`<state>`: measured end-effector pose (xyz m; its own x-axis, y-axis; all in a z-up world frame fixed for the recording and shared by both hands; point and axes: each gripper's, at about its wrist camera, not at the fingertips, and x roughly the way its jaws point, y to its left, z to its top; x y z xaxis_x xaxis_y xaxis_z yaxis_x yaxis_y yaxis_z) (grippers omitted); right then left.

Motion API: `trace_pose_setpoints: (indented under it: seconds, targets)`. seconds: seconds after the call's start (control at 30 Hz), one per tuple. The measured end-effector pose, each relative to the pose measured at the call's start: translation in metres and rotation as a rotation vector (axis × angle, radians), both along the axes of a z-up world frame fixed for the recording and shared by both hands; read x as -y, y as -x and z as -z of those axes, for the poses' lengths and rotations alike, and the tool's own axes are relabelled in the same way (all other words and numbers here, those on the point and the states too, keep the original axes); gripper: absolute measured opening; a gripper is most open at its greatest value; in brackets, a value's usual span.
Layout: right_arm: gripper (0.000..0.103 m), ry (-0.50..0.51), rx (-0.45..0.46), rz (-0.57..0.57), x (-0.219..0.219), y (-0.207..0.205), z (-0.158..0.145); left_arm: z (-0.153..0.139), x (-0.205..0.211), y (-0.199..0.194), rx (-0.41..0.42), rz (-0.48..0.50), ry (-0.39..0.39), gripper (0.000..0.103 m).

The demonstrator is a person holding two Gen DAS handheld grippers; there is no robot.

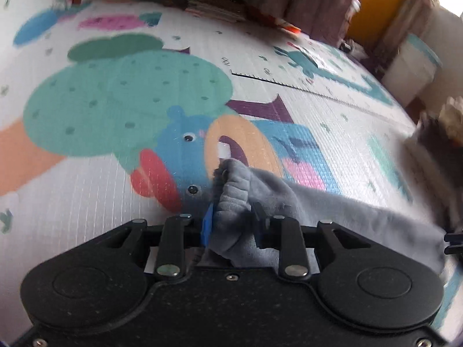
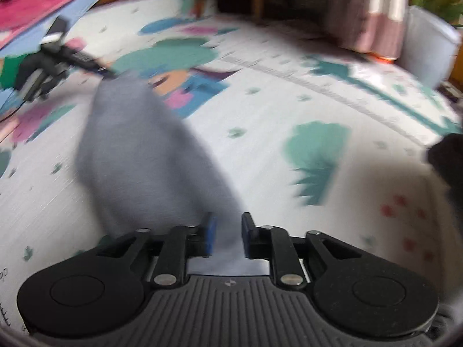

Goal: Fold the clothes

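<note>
Left wrist view: sharp and close. Soft grey fleece garment (image 1: 277, 202) bunched up thick between the blue pads of the left gripper (image 1: 234, 225), jaws closed tight on the ribbed, wrinkly hem. From there, cloth running off to the right, low over the bright cartoon play mat (image 1: 86, 202). Under the cloth, mat pictures: big green cactus, blue animal, orange ring, black ruler line. At the far mat edge, brown curtain (image 1: 312, 0) and a stack of books (image 1: 214, 7).

Right wrist view: blurry, but showing the whole stretch. Right gripper (image 2: 227, 237) with jaws a little apart, grey cloth pinched between the blue pads. Garment (image 2: 144, 150) going up and left as one long smooth band, hanging just above the mat (image 2: 289, 110), ending at the left gripper (image 2: 95, 69) near the mat's far left corner. Pink and blue blanket (image 2: 43, 3) past that corner. White tub (image 2: 428, 46) by the far right edge.

Garment: plain grey, fuzzy, no print, pulled long between both grippers.
</note>
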<state>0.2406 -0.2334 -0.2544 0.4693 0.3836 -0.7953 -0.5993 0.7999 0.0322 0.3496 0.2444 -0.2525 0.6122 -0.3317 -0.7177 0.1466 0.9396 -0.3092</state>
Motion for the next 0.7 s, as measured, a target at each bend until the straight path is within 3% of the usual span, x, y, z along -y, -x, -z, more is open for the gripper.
trace_pose_setpoints:
  seconds: [0.1, 0.2, 0.27, 0.3, 0.37, 0.43, 0.53, 0.6, 0.7]
  targets:
    - [0.024, 0.000, -0.042, 0.039, 0.001, -0.007, 0.024, -0.030, 0.008, 0.018, 0.020, -0.008, 0.055, 0.023]
    - [0.024, -0.056, -0.037, 0.055, 0.014, -0.002, 0.027, -0.023, 0.007, 0.021, -0.043, -0.029, -0.015, 0.023]
    - [0.024, -0.059, -0.012, 0.027, 0.019, 0.004, 0.030, 0.000, 0.008, 0.009, -0.090, -0.032, -0.104, 0.023]
    - [0.024, -0.075, -0.013, 0.023, 0.023, 0.005, 0.032, 0.009, 0.007, 0.005, -0.101, -0.040, -0.150, 0.029]
    - [0.024, -0.103, -0.047, 0.033, 0.027, -0.001, 0.028, 0.003, 0.005, 0.008, -0.038, -0.059, -0.104, 0.028]
    - [0.025, -0.089, -0.044, 0.014, 0.028, 0.000, 0.021, -0.012, 0.007, 0.020, 0.066, -0.077, -0.118, 0.029]
    - [0.046, -0.051, 0.039, -0.062, 0.015, 0.012, 0.005, -0.032, 0.027, 0.048, 0.186, -0.016, -0.205, 0.030]
    - [0.052, -0.081, 0.075, -0.115, 0.000, 0.016, -0.005, -0.031, 0.045, 0.059, 0.229, 0.070, -0.201, 0.030]
    - [0.052, -0.118, 0.056, -0.120, -0.010, 0.006, -0.002, 0.001, 0.071, 0.053, 0.204, 0.149, -0.290, 0.032]
